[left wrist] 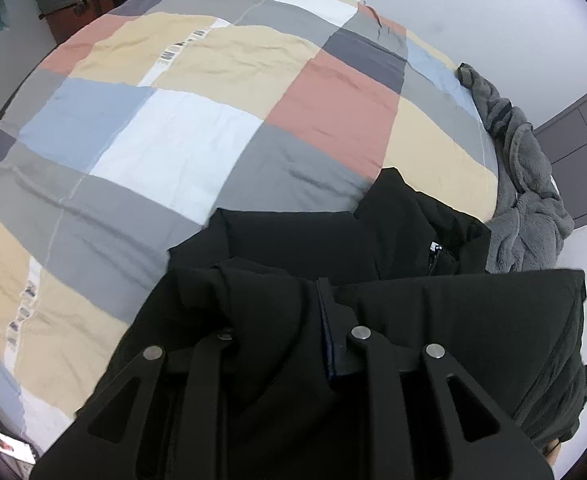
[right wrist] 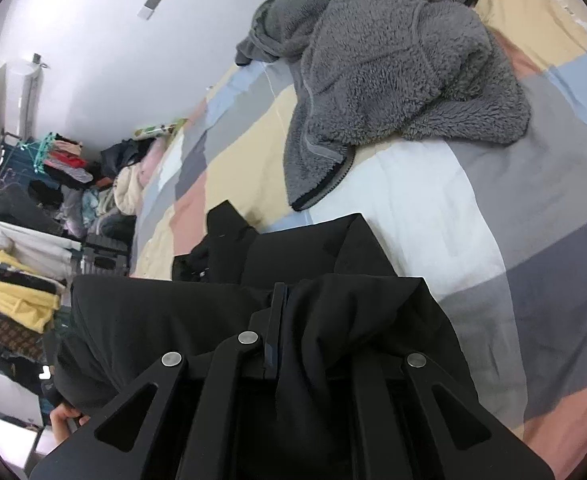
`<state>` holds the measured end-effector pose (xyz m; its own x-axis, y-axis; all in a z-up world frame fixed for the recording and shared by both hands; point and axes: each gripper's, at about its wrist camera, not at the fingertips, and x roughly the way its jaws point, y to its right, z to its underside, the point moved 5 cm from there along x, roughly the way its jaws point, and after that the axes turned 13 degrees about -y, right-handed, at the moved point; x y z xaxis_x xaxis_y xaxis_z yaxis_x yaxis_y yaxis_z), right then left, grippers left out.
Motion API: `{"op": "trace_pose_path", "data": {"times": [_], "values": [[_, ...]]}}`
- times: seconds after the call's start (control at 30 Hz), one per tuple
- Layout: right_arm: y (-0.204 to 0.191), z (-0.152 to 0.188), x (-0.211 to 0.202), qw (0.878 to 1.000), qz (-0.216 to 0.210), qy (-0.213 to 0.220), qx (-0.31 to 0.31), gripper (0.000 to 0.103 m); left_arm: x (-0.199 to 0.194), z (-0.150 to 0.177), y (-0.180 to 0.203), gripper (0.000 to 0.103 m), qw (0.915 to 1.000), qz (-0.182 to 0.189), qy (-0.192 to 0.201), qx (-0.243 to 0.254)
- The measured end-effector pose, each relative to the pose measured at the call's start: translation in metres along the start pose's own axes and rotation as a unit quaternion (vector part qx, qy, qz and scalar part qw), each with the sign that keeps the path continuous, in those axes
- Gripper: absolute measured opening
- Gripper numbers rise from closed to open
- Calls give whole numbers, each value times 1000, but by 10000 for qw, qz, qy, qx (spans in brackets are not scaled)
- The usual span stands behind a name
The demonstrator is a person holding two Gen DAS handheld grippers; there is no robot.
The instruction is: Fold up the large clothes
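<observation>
— Both tongs, left (left wrist: 289, 344) and right (right wrist: 329, 348), look clamped on the black coat (left wrist: 293, 240).
— Where's it lying?
— Just ahead, draped onto the bed (left wrist: 173, 140). Probably bulky, soft, slippery; grip seams. Fleece (right wrist: 393, 80) lies beyond.

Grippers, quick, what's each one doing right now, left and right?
Left gripper: closed on an edge of the black jacket.
Right gripper: closed on another edge of the black jacket.

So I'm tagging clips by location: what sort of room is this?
Most likely a bedroom: a bed with a patchwork quilt cover, a grey fleece jacket lying on it, and racks of stacked clothes beside it.
</observation>
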<state>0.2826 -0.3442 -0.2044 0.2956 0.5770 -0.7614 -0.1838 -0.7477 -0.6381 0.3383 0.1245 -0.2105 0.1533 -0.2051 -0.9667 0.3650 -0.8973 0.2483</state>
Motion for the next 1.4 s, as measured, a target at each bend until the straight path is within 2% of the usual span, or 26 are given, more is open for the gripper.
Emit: {"op": "trace_pose_path", "data": {"times": [0.13,0.27,0.33,0.37,0.43,0.47,0.5,0.53,0.57,0.63,0.7,0.73,0.77,0.83,0.93,1.03,1.13,1.23,1.33,1.4], "values": [[7,-6,11,9999,-50,-91,55,3,12,-7,-1,23,9999,160,-52,-40],[13,-3,11,9987,-394,-219,256,7,11,-6,-7,27,9983,494,-220,-198],[15,0,6,9971,-602,-375,261,10,7,-1,-9,44,9958,759,-328,-392],[15,2,3,9964,-690,-407,266,13,4,0,-9,49,9945,894,-367,-409],[14,7,-8,9953,-876,-372,190,28,-4,5,-11,68,9921,1115,-418,-385],[12,12,-15,9946,-965,-342,165,33,-10,8,-13,72,9900,1298,-430,-357],[10,15,-21,9940,-1031,-326,157,52,-13,10,-13,78,9884,1418,-440,-322],[9,19,-32,9941,-1044,-255,115,69,-19,13,-15,79,9869,1531,-449,-249],[6,20,-39,9946,-1021,-184,50,73,-26,16,-16,79,9864,1580,-428,-167],[-2,25,-67,9975,-684,95,-176,74,-40,23,-21,80,9886,1482,-254,7],[-11,28,-92,9977,-292,489,-375,74,-69,29,-21,80,9936,930,423,477],[-19,30,-101,9963,-68,676,-521,74,-85,35,-20,80,9920,608,830,735],[-31,36,-112,9917,296,933,-829,74,-95,40,-18,81,9887,442,1116,900],[-57,49,-121,9792,753,1274,-1388,74,-116,55,-10,84,9780,293,1672,1212],[-102,82,-109,9609,773,1586,-2135,78,-122,89,19,85,9598,445,2085,1826],[-126,109,-71,9551,655,1519,-2458,79,-102,113,50,85,9483,374,2224,2233],[-142,129,-20,9488,793,1301,-2768,79,-68,121,70,85,9499,420,2031,2337],[-143,138,31,9447,1001,1017,-2952,79,-37,121,81,85,9494,168,1951,2456],[-134,139,51,9392,1164,1092,-3040,79,-19,123,81,85,9448,-186,2093,2516],[-131,140,56,9370,1176,1163,-3076,81,-12,123,75,85,9460,-158,2099,2464]]}}
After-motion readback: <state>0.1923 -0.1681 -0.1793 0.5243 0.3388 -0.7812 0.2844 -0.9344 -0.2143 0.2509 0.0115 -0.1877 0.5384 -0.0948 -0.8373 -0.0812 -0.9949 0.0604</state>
